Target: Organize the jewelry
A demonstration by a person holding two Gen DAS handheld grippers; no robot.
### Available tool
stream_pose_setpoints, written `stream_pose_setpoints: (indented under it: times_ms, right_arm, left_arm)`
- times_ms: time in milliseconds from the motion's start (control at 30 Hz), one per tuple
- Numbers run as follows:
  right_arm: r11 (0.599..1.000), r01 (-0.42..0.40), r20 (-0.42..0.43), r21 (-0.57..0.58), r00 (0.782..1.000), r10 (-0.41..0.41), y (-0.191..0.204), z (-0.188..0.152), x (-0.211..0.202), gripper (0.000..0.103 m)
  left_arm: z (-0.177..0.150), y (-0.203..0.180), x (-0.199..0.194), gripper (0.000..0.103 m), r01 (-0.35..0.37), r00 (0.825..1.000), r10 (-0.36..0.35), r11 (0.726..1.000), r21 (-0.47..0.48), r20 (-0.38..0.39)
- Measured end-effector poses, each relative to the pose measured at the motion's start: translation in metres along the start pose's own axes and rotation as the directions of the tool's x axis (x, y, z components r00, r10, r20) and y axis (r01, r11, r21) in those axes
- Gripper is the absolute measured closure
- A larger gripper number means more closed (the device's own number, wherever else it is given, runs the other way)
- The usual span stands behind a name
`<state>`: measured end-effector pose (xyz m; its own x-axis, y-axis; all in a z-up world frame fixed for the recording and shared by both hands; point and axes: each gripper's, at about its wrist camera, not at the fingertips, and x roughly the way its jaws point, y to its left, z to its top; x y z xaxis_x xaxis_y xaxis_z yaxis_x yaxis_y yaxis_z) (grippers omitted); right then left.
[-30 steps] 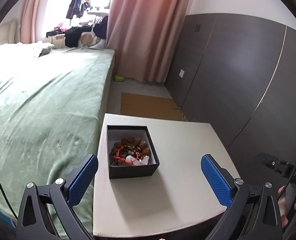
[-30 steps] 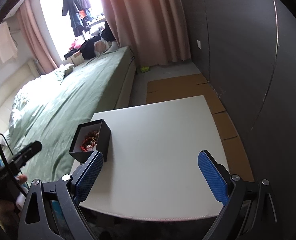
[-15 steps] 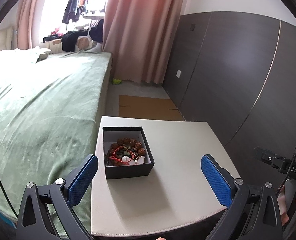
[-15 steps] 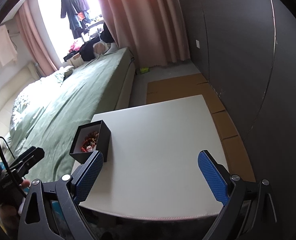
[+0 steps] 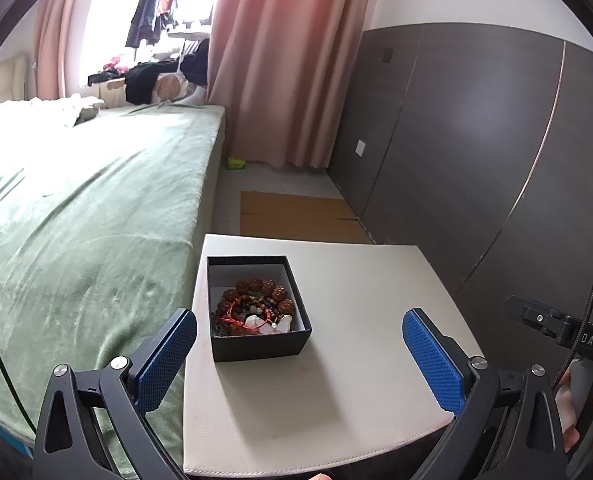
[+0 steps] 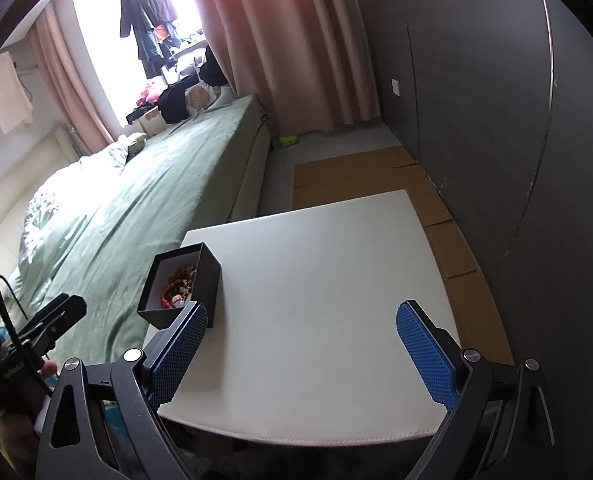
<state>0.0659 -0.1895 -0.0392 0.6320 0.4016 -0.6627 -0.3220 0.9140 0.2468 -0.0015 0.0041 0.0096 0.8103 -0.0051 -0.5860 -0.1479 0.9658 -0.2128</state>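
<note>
A small open black box (image 5: 256, 344) stands near the left edge of a white table (image 5: 356, 400). It holds a tangle of jewelry (image 5: 256, 308): brown bead bracelets, red cord and a pale pendant. My left gripper (image 5: 298, 354) is open and empty, above the table's near edge, the box just ahead between its fingers. In the right wrist view the box (image 6: 206, 280) sits at the table's (image 6: 336, 300) left side. My right gripper (image 6: 302, 354) is open and empty over the near edge, to the right of the box.
A bed with a green cover (image 5: 76, 240) runs along the table's left side. A dark wall panel (image 5: 476, 160) stands to the right. Cardboard (image 5: 296, 216) lies on the floor beyond the table. Pink curtains (image 5: 288, 60) hang at the back.
The left wrist view has tilted up and shifted slightly; the box now sits a bit lower and nearer its centre. The right gripper has barely moved. Both stay open.
</note>
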Motion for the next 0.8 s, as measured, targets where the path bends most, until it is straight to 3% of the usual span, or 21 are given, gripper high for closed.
stream_pose_setpoints:
  times_ms: [800]
  right_arm:
    - [1.0, 0.003, 0.012, 0.008, 1.0, -0.003, -0.0003, 0.0008, -0.0015, 0.007]
  left_arm:
    - [-0.0018, -0.0084, -0.0058, 0.001, -0.022, 0.999, 0.021, 0.999, 0.042, 0.026]
